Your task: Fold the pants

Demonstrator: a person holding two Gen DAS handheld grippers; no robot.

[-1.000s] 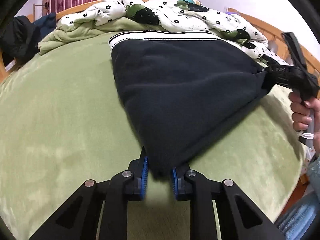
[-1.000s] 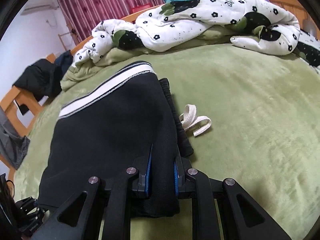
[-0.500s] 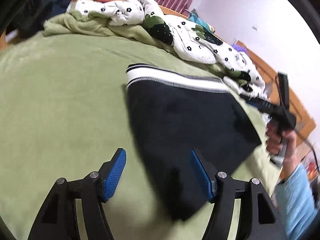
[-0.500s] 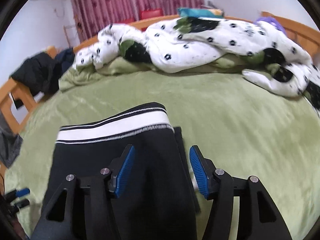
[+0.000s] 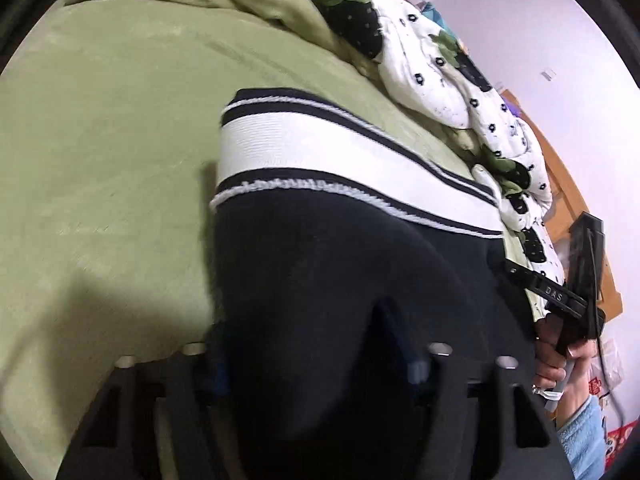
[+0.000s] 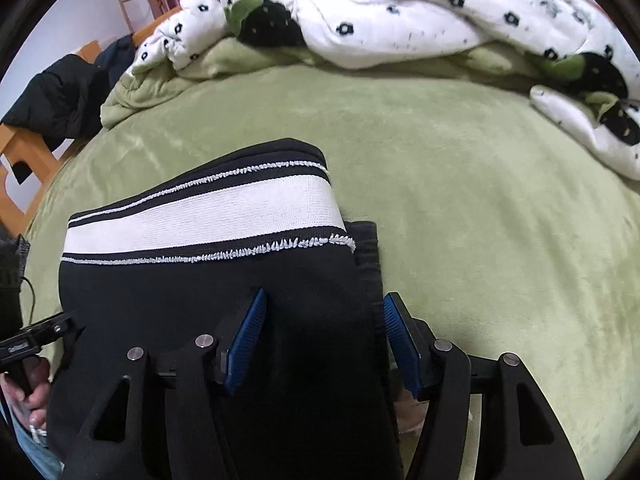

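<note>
Both the left gripper [image 5: 316, 364] and right gripper [image 6: 322, 344], clamped earlier, now gape over the pants [image 6: 248, 288].

A bed with a green plush blanket [image 6: 460, 208] fills both views. Folded black pants [image 6: 224, 272] with a white waistband lie flat at lower centre, and a crumpled white flowered duvet [image 6: 400, 20] is heaped along the top of the frame.

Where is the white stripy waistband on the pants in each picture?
Left wrist view: the white waistband runs across the middle, above the black pants.
Right wrist view: the waistband sits left of centre.
Shared landmark: the flower-print quilt behind it.
</note>
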